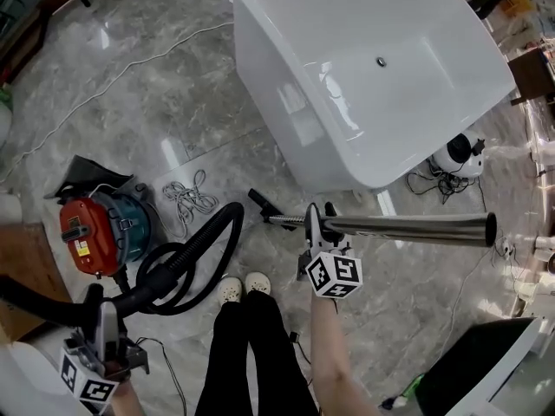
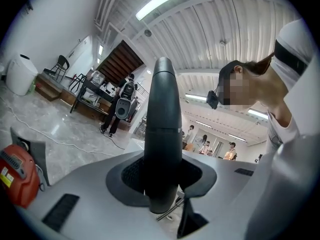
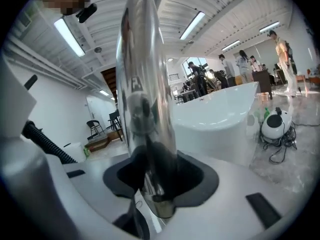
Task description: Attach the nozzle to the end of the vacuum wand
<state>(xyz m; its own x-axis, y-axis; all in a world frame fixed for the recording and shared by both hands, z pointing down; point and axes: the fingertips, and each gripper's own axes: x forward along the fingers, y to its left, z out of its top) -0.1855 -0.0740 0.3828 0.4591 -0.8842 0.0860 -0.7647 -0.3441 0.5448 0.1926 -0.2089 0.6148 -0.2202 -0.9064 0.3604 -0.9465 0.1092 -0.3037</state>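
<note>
Right arm first: my forearm (image 1: 334, 354) is bare and stretched out ahead of me, with the right gripper (image 1: 316, 218) at the end of it and its marker cube facing up at me. Its jaws are closed on the vacuum wand (image 1: 408, 227), which runs crosswise through them. Over on the left, my left gripper (image 1: 98, 300) sits low and tucked close to my body, jaws pinched on the black hose end (image 1: 39, 308). The two grippers are well apart.

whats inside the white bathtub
In the bathtub only a small round drain shows on the bottom; the rest is bare, shiny white. The far end is cut off at the head view's top edge, so that part can't be checked.
</note>
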